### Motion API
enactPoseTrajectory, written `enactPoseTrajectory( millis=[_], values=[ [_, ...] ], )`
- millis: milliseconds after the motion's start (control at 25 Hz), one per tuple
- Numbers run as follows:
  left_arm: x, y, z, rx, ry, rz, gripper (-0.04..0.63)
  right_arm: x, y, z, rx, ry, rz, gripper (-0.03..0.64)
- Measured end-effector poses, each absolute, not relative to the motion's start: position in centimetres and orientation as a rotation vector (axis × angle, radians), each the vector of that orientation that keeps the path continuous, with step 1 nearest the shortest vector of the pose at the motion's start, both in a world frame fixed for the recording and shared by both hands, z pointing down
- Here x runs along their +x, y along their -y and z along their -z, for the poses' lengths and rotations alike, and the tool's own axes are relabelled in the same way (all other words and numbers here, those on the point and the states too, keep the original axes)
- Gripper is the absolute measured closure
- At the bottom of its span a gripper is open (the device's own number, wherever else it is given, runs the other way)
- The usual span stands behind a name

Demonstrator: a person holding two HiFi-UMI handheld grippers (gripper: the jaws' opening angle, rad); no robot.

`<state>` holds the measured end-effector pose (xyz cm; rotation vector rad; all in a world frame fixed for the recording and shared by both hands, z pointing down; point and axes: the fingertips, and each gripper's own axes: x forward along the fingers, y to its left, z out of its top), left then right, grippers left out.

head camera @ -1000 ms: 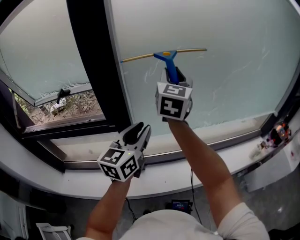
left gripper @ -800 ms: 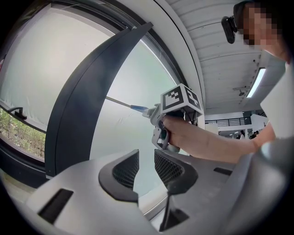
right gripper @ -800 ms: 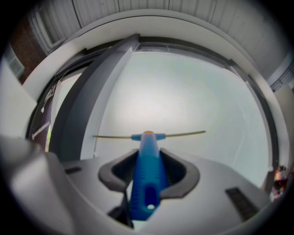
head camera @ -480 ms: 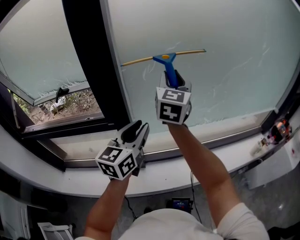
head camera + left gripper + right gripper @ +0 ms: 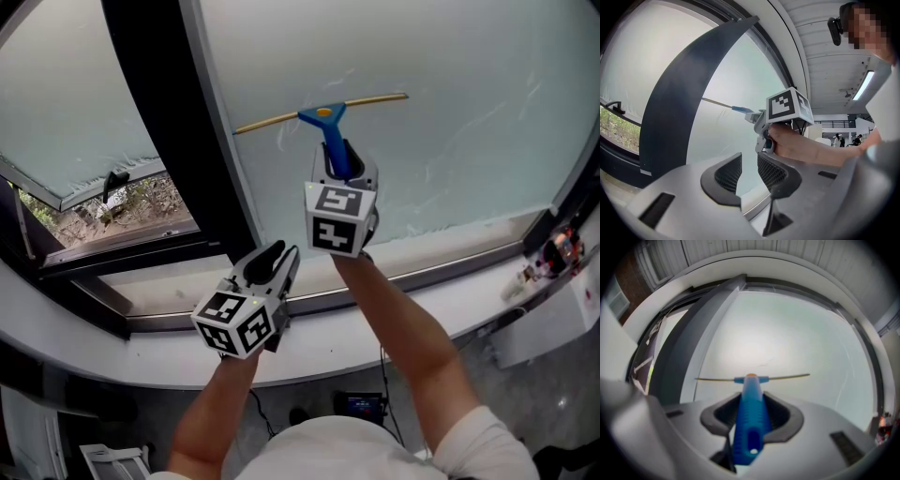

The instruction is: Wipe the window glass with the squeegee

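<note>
1. The large frosted pale-green window glass [image 5: 450, 141] is being faced by both grippers. Faint streaks are being shown on it to the right of the tool, and the pane is being bounded on its left by the broad black upright frame post [image 5: 159, 122].
2. The squeegee with a blue plastic handle and a thin yellowish blade [image 5: 323, 117] is being held high on the pane. Its blade appears to be lying against the glass. The blade's long axis is being kept across the pane, nearly level, with the left end a little lower and close to the black post. The handle is being kept square to the blade, pointing down toward the grey window sill [image 5: 441, 262].
3. The right gripper [image 5: 342, 164] is being kept directly below the blade. Its fingers are being clenched on the blue handle, which is being seen between them in the right gripper view [image 5: 751, 418]. A pull along the handle's line, toward the sill, is being judged the stroke this layout favours.
4. The left gripper [image 5: 277, 258] is being held lower, near the sill and well apart from the squeegee. Its fingers [image 5: 726, 173] are being kept slightly parted with nothing between them.
</note>
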<state>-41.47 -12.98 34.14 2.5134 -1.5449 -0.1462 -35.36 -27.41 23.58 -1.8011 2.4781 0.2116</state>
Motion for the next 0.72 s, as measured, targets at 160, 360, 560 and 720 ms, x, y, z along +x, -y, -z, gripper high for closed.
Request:
enactPoseTrajectory(
  millis=[160, 360, 560, 720],
  values=[
    [-41.3, 13.3, -34.9, 2.502, 1.534, 0.138, 0.466, -35.4, 27.5, -24.5, -1.802, -2.482, -0.213, 0.462],
    [-41.3, 13.3, -35.9, 2.487, 1.528, 0.122, 0.467, -35.4, 27.4, -25.7, -1.803, -2.487, -0.212, 0.462],
    [-41.3, 13.4, -36.7, 2.476, 1.523, 0.110, 0.467, -35.4, 27.4, -26.9, -1.809, -2.493, -0.203, 0.462],
    [-41.3, 13.3, -37.4, 2.466, 1.514, 0.102, 0.467, -35.5, 27.4, -28.1, -1.815, -2.507, -0.185, 0.462]
  ],
)
